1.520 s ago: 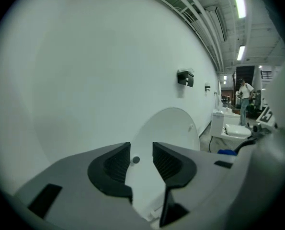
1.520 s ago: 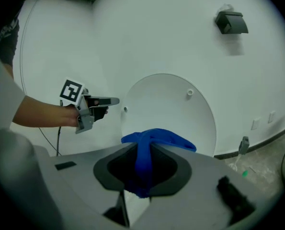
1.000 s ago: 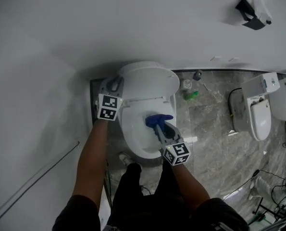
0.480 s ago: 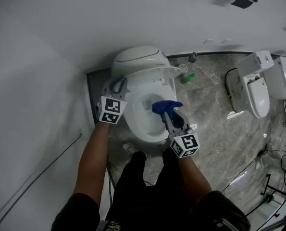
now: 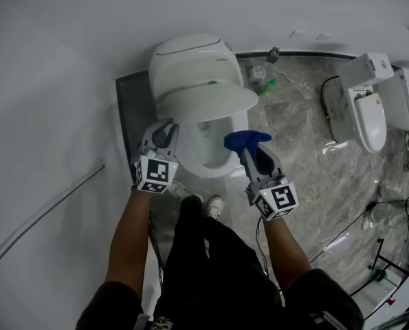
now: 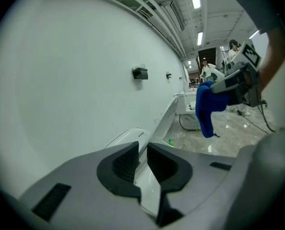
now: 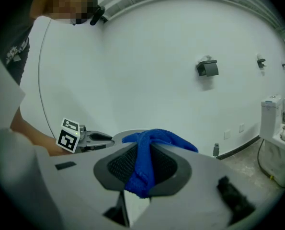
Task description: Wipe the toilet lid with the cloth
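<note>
Toilet lid (image 5: 205,102): likely stiff, smooth, slippery plastic on a hinge, standing half lowered over bowl (image 5: 214,158); best taken by its thin rim. Rim pinched at left front between left tongs (image 5: 163,133), jaws just easing open slightly. Cloth (image 5: 246,141): soft, light, floppy; bunched and clamped in right tongs (image 5: 248,154), held in the air near lid's right side.

Toilet test hall: several toilets (image 5: 190,64) along one white wall (image 5: 67,60), loose cables (image 5: 394,203) on marble floor (image 5: 307,150)
</note>
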### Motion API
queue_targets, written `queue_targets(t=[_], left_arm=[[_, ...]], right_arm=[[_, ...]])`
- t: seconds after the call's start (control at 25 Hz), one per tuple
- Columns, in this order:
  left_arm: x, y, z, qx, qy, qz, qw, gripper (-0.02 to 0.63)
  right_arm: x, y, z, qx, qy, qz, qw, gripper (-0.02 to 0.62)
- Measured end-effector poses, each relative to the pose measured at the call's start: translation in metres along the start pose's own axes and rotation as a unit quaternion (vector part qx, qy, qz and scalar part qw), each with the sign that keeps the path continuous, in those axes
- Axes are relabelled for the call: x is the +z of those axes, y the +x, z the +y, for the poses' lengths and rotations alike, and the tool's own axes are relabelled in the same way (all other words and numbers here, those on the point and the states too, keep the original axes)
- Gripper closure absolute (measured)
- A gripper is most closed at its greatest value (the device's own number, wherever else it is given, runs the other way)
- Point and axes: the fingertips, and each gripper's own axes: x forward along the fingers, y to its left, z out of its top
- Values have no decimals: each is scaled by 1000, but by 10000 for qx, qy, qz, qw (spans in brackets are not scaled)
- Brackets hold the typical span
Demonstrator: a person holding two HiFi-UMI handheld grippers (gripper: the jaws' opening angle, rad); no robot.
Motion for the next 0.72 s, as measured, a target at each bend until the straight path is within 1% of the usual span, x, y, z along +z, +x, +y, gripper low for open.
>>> queue_targets(t=[0.12, 0.32, 0.44, 0.56, 0.72], left_arm=[[-23, -12, -34, 25, 100, 109, 9999, 546], [-72, -29, -95, -152, 395, 456, 9981, 535], [-94, -37, -118, -190, 550, 561, 9967, 528], [-120, -34, -140, -241, 874, 656, 9937, 522], [-169, -26, -179, -372, 1449, 1032, 9833, 514]], right_arm=[[-14, -21, -9, -46, -26, -77, 10000, 520], [-37, -54, -21, -309, 18, -178, 9994, 520], [-53, -65, -21, -353, 69, -181, 9992, 520], [-77, -63, -22, -249, 100, -145, 9995, 520], [-113, -60, -24, -161, 207, 18, 9997, 520]])
